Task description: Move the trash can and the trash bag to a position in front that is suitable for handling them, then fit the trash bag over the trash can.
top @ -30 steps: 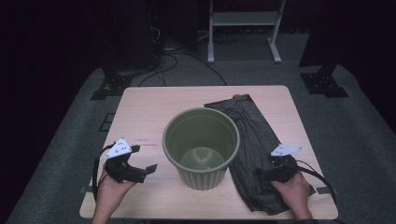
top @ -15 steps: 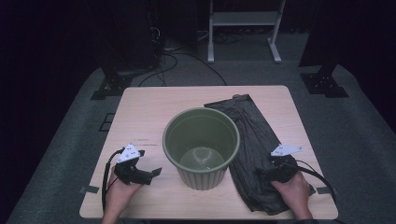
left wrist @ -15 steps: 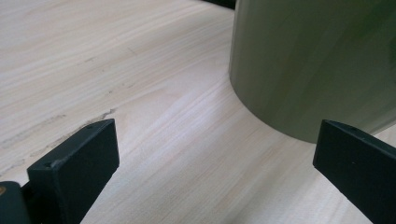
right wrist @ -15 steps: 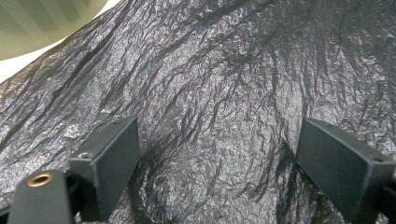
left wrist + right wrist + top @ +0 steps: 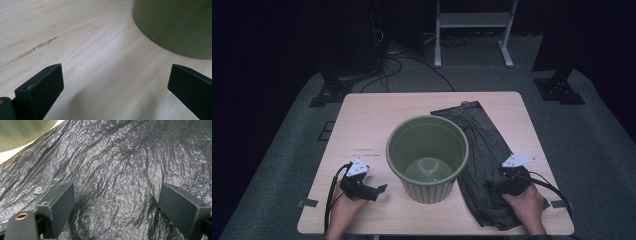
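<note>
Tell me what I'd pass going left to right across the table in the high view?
Left gripper → green bucket → black bag lying flat → right gripper, over the bag's near part.

No readable text, label, brand, number or sign appeared anywhere: the faint dark marks on the table (image 5: pixel 362 149) left of the green bin (image 5: pixel 427 158) were too small to make out.
</note>
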{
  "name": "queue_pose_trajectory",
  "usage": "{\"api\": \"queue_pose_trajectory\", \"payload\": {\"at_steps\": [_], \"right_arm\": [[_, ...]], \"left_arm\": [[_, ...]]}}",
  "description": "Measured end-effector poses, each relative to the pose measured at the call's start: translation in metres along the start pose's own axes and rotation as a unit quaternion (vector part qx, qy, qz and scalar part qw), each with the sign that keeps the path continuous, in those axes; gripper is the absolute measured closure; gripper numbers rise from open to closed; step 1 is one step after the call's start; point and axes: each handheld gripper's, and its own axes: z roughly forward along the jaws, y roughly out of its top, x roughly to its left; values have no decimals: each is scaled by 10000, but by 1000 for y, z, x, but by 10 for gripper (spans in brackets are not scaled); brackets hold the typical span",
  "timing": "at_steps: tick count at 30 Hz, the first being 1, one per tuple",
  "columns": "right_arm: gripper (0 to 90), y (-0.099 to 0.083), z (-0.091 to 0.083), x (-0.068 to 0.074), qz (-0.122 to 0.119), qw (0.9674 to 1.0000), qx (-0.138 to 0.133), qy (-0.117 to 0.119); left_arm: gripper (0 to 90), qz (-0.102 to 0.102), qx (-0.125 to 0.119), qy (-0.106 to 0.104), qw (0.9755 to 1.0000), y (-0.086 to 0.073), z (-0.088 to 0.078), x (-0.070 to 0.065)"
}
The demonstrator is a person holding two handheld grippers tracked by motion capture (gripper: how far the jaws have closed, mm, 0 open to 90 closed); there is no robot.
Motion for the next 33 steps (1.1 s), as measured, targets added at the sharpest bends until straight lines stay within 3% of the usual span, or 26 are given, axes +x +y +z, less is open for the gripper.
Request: {"api": "queue_pose_trajectory", "payload": {"at_steps": [9,27,33], "right_arm": [[124,0,-1,-1,-19,10000,-2,-5],[123,8,-20,-5,28,9997,-219,-49],[123,13,-23,-13,80,9996,-244,-130]], "left_arm": [[0,167,306,59,9994,-3,10,-4],[0,98,337,32,9994,-4,10,-4],[0,99,337,30,9994,-4,10,-4]]}}
